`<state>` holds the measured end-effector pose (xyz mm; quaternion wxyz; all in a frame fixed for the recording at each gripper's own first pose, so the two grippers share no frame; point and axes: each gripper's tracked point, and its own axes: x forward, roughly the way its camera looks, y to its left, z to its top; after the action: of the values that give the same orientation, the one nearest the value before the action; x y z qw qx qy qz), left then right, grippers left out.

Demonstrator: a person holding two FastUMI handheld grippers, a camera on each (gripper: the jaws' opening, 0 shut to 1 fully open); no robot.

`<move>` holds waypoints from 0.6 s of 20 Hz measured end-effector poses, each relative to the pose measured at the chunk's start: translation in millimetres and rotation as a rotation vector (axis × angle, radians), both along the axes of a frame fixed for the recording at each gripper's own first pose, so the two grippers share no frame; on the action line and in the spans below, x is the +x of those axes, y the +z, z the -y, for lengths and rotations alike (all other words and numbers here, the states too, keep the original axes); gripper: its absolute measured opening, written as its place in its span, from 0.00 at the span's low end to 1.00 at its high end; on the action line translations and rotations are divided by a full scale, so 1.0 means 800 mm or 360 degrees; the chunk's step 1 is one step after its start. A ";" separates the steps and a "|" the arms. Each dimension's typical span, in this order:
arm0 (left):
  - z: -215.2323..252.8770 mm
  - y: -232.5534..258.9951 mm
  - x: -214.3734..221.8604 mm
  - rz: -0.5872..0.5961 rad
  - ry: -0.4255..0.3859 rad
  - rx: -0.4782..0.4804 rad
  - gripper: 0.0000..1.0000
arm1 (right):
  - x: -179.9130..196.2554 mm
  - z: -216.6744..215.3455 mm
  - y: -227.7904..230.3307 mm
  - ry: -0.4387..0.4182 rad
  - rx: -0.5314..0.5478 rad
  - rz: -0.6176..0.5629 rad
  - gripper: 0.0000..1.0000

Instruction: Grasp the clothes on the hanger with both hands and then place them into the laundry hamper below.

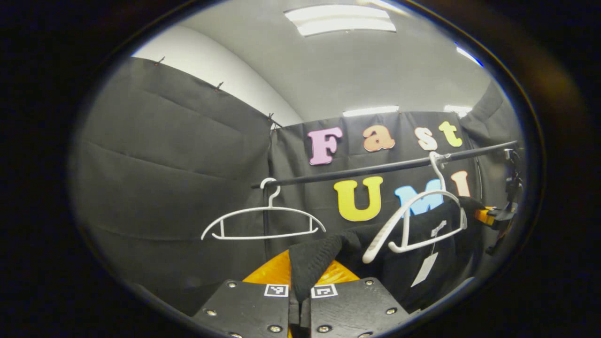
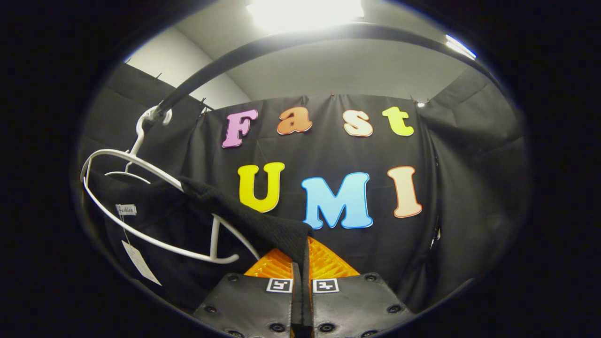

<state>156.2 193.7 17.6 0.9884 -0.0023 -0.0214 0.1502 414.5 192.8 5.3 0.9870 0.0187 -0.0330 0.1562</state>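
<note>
1. In the left gripper view, the left gripper (image 1: pixel 300 286) is clamped on a fold of a black knitted garment (image 1: pixel 314 263), the cloth pinched between its two fingers and rising just ahead of them.
2. Ahead and to the right of that gripper, the garment drapes off a white plastic hanger (image 1: pixel 413 220) that hangs tilted from a black clothes rail (image 1: pixel 375 168); a pale swing tag (image 1: pixel 425 268) dangles from the cloth, its print too small to read.
3. An empty white hanger (image 1: pixel 263 225) hangs level on the rail, ahead and to the left.
4. Far right, the other gripper (image 1: pixel 500 217) shows near the garment's edge.
5. In the right gripper view, the right gripper (image 2: pixel 301 284) is closed on the garment's edge (image 2: pixel 263 225), a thin strip of cloth running down between its fingers.
6. To its left, the tilted hanger (image 2: pixel 155 206) hooks onto the rail (image 2: pixel 291 40) arching overhead.
7. A small white neck label (image 2: pixel 126 210) appears to read "Fashion"; a blank-looking swing tag (image 2: pixel 140 261) hangs below it.
</note>
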 end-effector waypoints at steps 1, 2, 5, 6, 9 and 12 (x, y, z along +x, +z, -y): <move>-0.003 0.004 -0.008 0.0018 0.0009 -0.0005 0.03 | 0.004 -0.001 0.006 -0.0001 0.0004 0.0015 0.01; -0.005 0.010 -0.015 0.0033 0.0018 -0.0006 0.01 | 0.005 -0.003 0.008 -0.0001 0.0005 0.0025 0.01; -0.006 0.020 -0.008 0.0053 0.0033 0.0008 0.01 | 0.011 -0.006 0.016 0.0002 0.0002 0.0062 0.00; -0.007 0.021 -0.004 0.0059 0.0037 0.0009 0.01 | 0.012 -0.007 0.015 0.0004 0.0007 0.0065 0.01; -0.006 0.017 -0.001 0.0066 0.0037 -0.0008 0.01 | 0.017 -0.002 0.014 -0.0027 -0.0004 0.0073 0.01; -0.007 0.004 0.009 0.0051 0.0034 -0.0023 0.02 | 0.017 -0.003 -0.002 -0.0021 -0.0024 0.0030 0.01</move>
<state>163.6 199.5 20.8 0.9863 -0.0115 -0.0361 0.1608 427.9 195.5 3.7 0.9877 0.0097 -0.0414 0.1502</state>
